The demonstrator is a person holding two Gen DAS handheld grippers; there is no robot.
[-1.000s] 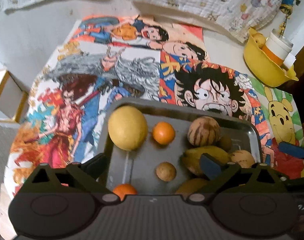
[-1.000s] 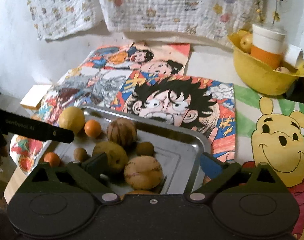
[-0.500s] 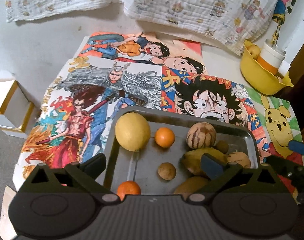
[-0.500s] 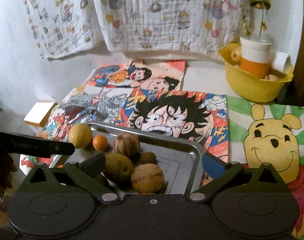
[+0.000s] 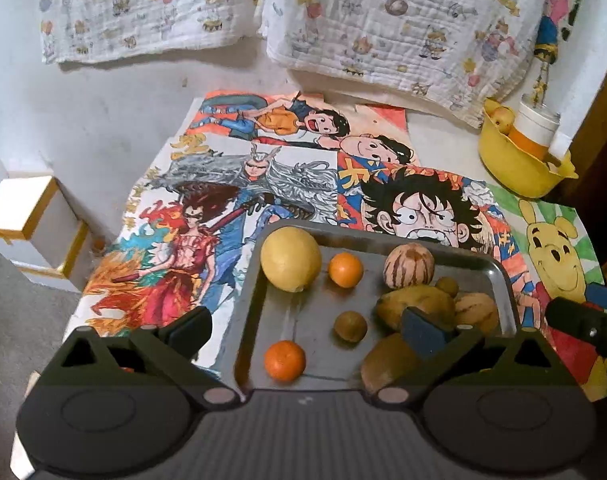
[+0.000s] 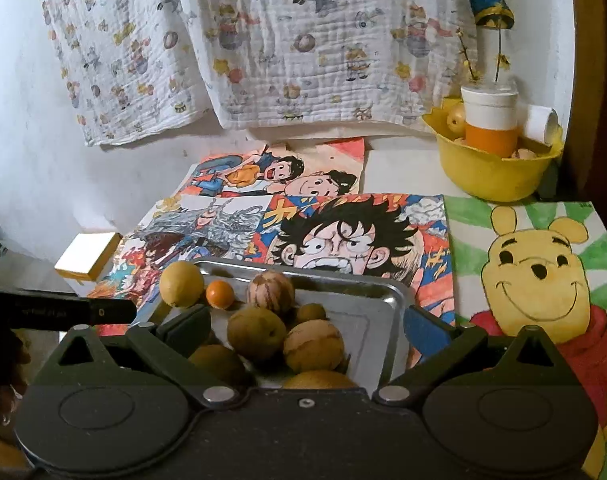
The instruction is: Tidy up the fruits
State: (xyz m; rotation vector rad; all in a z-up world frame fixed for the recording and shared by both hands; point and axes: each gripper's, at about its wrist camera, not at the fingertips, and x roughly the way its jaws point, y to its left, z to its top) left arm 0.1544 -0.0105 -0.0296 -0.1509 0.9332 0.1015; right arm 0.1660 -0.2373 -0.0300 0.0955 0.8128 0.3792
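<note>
On the metal tray (image 5: 499, 276), the fruits lie loose: a yellow citrus (image 5: 290, 259), two oranges (small ones) (image 5: 345, 269), striped melons (image 5: 409, 266). Above it, the left hand-held gripper (image 5: 305, 330) and right hand-held gripper (image 6: 307, 326) hover, jaws apart, holding nothing.

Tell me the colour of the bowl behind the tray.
Yellow; the bowl shows best in the right wrist view.

The tray (image 5: 499, 276) is bare metal with a dull sheen, scuffed on its floor. The yellow bowl (image 6: 491, 176) looks like smooth plastic. Quilted, crinkled cloth (image 6: 303, 40) hangs behind. The cartoon drawings (image 5: 223, 208) are matt paper. The big yellow fruit (image 5: 290, 259) has a finely pitted skin
</note>
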